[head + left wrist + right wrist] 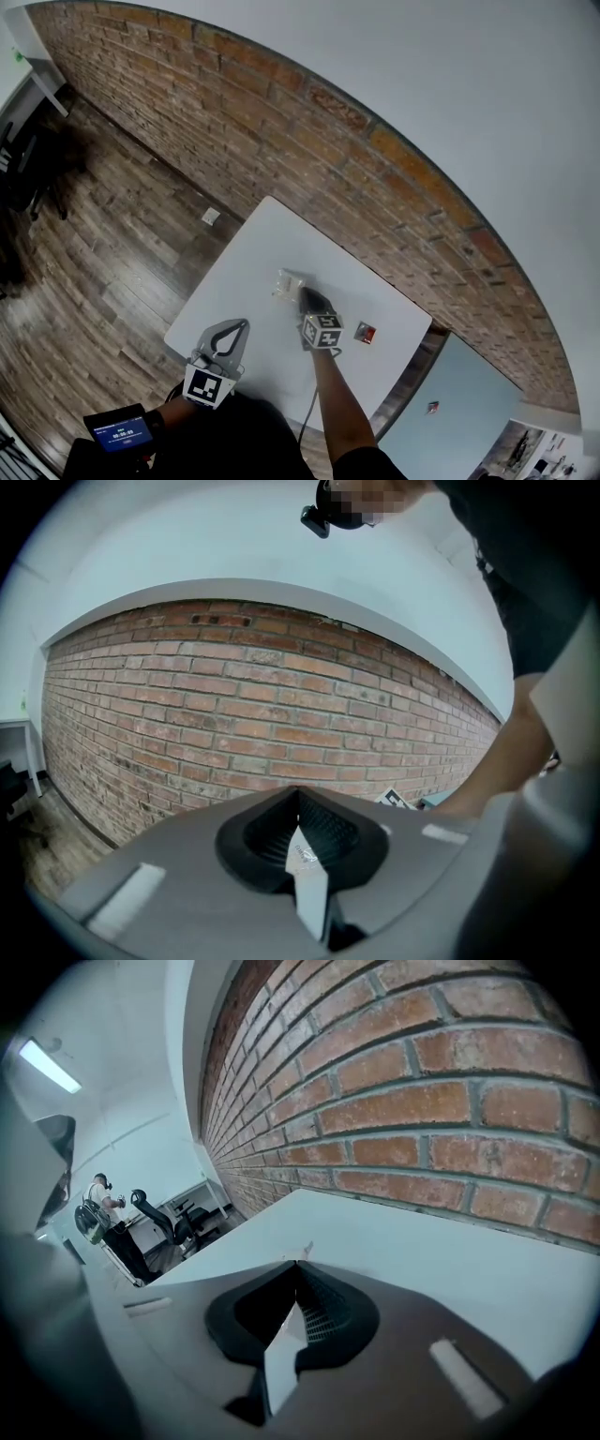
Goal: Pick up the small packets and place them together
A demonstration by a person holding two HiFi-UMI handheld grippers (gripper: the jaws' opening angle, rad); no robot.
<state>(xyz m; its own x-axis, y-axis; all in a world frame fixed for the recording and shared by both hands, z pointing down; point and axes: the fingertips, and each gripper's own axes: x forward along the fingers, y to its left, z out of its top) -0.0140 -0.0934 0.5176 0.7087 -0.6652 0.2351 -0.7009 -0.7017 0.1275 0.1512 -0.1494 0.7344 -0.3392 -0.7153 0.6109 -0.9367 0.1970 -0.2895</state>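
A small heap of pale, clear packets (289,282) lies near the middle of the white table (239,281). My right gripper (303,296) reaches into the heap's near side with its jaws closed. In the right gripper view the right gripper (298,1265) is shut and a thin pale sliver of packet (306,1247) pokes out past the tips. A lone small red packet (365,334) rests on the table right of that gripper. My left gripper (241,326) hovers over the table's near left part, shut, with nothing seen in it. In the left gripper view the left gripper (298,797) faces the brick wall.
A brick wall (309,141) runs along the table's far side. Wooden floor (103,253) lies to the left, beyond the table's left edge. In the right gripper view a person (101,1206) and an office chair (155,1215) stand far off.
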